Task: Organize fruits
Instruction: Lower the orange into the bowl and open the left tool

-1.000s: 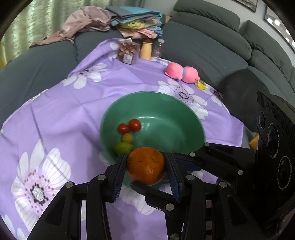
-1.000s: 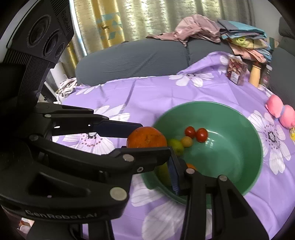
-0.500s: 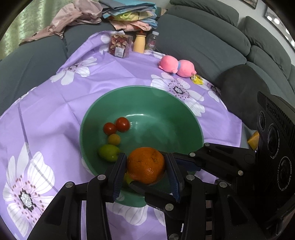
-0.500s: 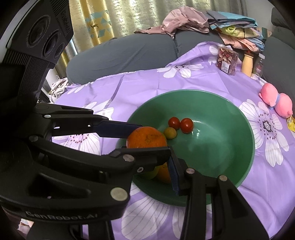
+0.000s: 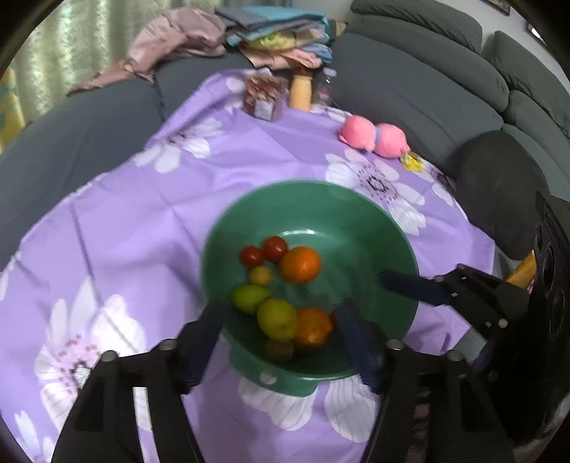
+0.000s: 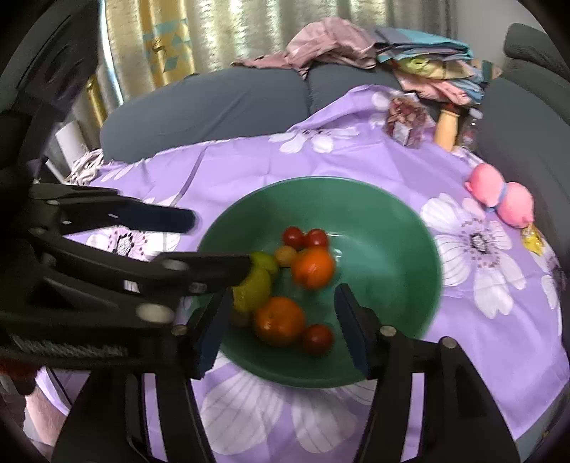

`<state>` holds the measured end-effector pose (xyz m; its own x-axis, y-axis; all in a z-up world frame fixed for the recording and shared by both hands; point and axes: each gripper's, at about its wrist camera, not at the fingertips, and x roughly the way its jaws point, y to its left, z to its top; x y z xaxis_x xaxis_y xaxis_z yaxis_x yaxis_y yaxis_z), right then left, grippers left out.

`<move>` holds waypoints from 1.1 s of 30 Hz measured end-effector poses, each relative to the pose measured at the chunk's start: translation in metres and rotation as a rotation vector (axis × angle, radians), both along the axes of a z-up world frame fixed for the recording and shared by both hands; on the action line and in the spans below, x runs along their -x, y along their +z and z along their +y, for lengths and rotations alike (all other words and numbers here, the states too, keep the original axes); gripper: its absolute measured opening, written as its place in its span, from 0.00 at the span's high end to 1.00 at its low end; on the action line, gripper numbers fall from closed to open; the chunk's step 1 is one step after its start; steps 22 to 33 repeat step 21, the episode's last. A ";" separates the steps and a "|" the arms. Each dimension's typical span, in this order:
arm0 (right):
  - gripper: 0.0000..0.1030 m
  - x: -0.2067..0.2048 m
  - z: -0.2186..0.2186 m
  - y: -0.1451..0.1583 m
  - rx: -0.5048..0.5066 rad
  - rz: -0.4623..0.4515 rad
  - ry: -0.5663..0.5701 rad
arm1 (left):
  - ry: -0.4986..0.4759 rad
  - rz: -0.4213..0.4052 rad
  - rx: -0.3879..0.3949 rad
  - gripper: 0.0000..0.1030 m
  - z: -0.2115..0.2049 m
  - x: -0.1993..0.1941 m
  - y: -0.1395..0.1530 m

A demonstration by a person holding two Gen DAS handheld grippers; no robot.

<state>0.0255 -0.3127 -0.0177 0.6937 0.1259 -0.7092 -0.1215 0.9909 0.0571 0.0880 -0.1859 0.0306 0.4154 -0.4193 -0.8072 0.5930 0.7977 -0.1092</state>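
Note:
A green bowl (image 5: 356, 199) sits on the purple flowered cloth (image 5: 149, 228). In it lie two oranges (image 5: 300, 264) (image 5: 313, 326), two red tomatoes (image 5: 263, 251), a lime (image 5: 249, 297), a lemon (image 5: 278, 318) and smaller fruit. My left gripper (image 5: 281, 320) hangs over the bowl's near side, jaws opening, pads touching nothing. In the right wrist view the bowl (image 6: 374, 199) holds the same oranges (image 6: 313, 267) (image 6: 279, 320) and a red tomato (image 6: 317, 338). My right gripper (image 6: 281, 320) is also opening above them, gripping nothing. The left gripper (image 6: 221, 242) crosses in from the left.
A pink plush toy (image 5: 374, 137), a jar (image 5: 263, 96) and a bottle (image 5: 301, 90) stand at the cloth's far edge. A grey sofa (image 5: 427, 82) wraps around the back and right, with piled clothes (image 5: 270, 35) on it. Curtains (image 6: 221, 32) hang behind.
The left jaws have spread and the orange they held now lies in the bowl. The right jaws have widened too. More fruit shows in the bowl's near side.

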 end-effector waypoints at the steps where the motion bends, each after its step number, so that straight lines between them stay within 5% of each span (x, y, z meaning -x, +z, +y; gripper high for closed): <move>1: 0.38 0.002 -0.002 0.003 0.003 -0.004 -0.007 | 0.004 -0.012 -0.006 0.31 0.002 0.002 0.004; 15: 0.33 0.025 -0.008 0.043 -0.021 -0.056 0.034 | 0.060 -0.088 -0.122 0.31 0.018 0.013 0.027; 33: 0.33 0.029 -0.009 0.047 -0.027 -0.066 0.027 | 0.074 -0.084 -0.122 0.31 0.018 0.013 0.029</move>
